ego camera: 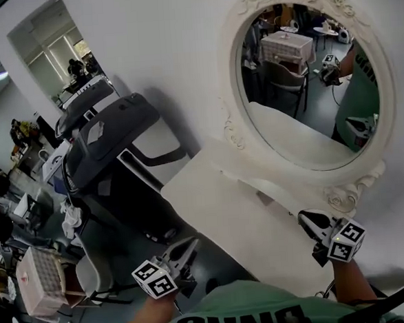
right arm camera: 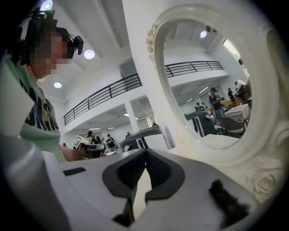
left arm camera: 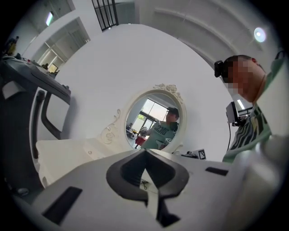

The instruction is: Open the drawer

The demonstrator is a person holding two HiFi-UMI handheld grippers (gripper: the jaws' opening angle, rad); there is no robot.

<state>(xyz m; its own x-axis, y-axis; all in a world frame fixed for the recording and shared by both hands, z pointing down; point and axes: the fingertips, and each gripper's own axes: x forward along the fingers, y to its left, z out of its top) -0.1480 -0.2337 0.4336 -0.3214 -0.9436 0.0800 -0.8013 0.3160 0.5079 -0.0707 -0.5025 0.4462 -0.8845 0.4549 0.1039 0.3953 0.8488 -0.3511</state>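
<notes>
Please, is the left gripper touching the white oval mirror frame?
Apart: head view shows white tabletop between left gripper and ornate white oval mirror frame.

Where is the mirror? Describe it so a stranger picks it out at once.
Start at the white wall. Against it stands a white table, beside a dark treadmill. The mirror rises from the table's back: the only oval thing, in a carved white frame with roses.

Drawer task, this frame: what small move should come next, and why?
Probably lower the right gripper below the front edge of the white table and open it: both it and the left gripper are shut and empty, and no drawer handle shows yet.
</notes>
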